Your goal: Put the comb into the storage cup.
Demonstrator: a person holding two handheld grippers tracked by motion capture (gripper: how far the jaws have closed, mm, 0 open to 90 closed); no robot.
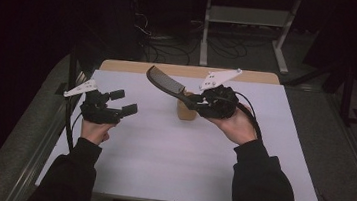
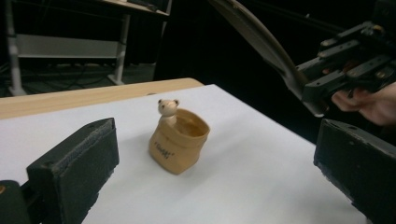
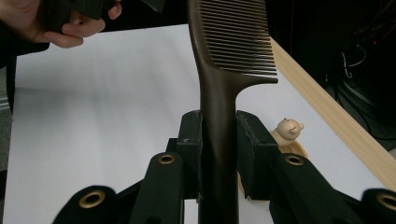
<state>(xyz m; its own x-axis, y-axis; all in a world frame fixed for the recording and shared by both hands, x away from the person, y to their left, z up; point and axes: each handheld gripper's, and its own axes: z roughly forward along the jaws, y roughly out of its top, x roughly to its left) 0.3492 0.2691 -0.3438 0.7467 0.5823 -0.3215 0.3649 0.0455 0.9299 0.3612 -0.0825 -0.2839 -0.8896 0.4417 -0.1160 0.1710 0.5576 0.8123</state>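
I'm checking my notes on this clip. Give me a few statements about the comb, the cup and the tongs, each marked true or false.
1. The right tongs are clamped on the comb by its handle. True.
2. The left tongs hold the bear cup. False: they are open with nothing between them, and the cup stands apart on the table.
3. The comb lies flat on the table. False: it is held in the air.
4. The cup stands upright, with a small bear head at its rim. True.
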